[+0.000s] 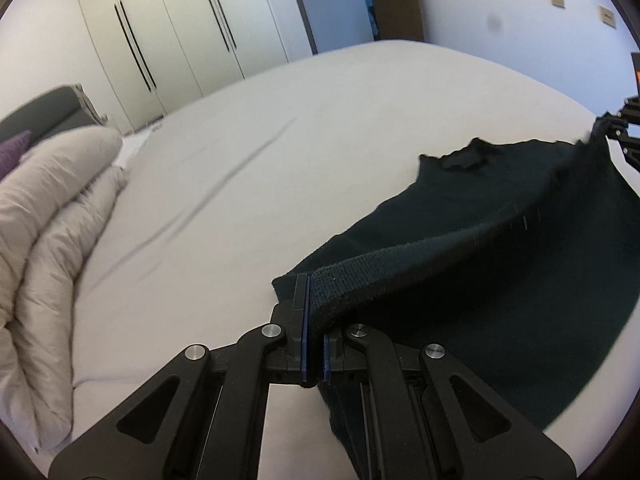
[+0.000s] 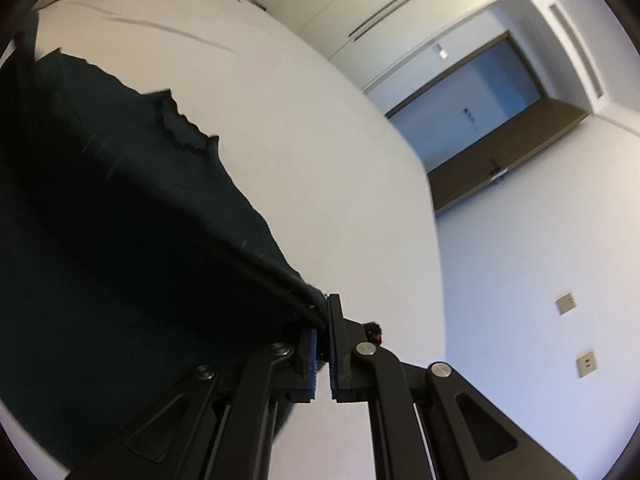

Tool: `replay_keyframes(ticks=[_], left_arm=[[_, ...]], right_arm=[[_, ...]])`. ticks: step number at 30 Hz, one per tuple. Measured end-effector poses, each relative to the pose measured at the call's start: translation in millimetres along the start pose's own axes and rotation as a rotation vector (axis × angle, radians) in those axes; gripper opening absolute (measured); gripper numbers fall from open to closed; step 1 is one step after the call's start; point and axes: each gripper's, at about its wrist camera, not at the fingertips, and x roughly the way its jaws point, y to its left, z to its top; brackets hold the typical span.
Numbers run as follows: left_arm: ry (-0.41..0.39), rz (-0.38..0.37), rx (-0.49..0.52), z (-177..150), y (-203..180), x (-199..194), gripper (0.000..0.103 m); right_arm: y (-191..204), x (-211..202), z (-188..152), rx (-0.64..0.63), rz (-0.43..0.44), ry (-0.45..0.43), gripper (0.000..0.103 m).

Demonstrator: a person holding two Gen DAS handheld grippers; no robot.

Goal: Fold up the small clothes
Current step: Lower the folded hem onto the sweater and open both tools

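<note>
A small black knit top (image 1: 492,240) with a scalloped neckline lies partly on the white bed (image 1: 280,168) and is lifted along its ribbed hem. My left gripper (image 1: 314,320) is shut on one corner of that hem. In the left wrist view the right gripper (image 1: 612,128) shows at the far right edge, pinching the other corner. In the right wrist view my right gripper (image 2: 323,328) is shut on the hem corner of the same top (image 2: 120,220), which hangs stretched away to the left above the bed (image 2: 320,140).
A rolled beige duvet (image 1: 48,216) lies at the left of the bed, with a purple cushion (image 1: 16,148) and grey headboard behind it. White wardrobes (image 1: 180,28) and a door (image 2: 492,120) stand beyond the bed. Bare sheet stretches beyond the top's neckline.
</note>
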Motion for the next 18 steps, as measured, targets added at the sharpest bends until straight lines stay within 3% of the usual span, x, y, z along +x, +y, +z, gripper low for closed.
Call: replay_keyframes(ticks=[4,7,10,11,12,13,14,15,16,18], left_arm=[[0.095,-0.028,0.002,9.4,1.5,49.0,0.008],[0.136,-0.025,-0.01,8.0,0.3,78.3,0.01],[0.178,-0.028,-0.009,5.6,-6.0,106.1,0.015],[0.173,-0.018,-0.008,6.4,-6.8,109.0,0.018],[0.167,-0.001,-0.011,8.6,-6.8,111.5,0.026],[0.161,0.012,-0.015,10.6,-6.0,113.2,0.044],[0.157,0.029,-0.015,12.0,-6.1,116.0,0.06],[0.139,0.075,-0.018,13.6,-2.3,116.3,0.087],[0.122,0.089,-0.023,14.7,0.7,116.0,0.094],[0.117,0.084,-0.053,17.9,13.7,118.6,0.094]], right_arm=[[-4.9,36.7,5.5,0.03,0.07,0.079,0.005],[-3.8,57.8,8.2,0.036,0.064,0.101,0.005],[-6.2,80.2,9.4,0.101,0.077,0.146,0.019],[-7.8,85.4,9.0,0.126,0.076,0.153,0.032],[-10.1,91.0,7.3,0.163,0.08,0.166,0.041],[-11.4,93.4,4.7,0.188,0.072,0.173,0.047],[-13.7,93.2,2.6,0.205,0.048,0.17,0.063],[-19.2,91.3,-0.8,0.232,0.019,0.16,0.077],[-25.3,89.8,-4.8,0.263,0.019,0.154,0.082],[-41.4,89.0,-12.9,0.347,0.051,0.157,0.093]])
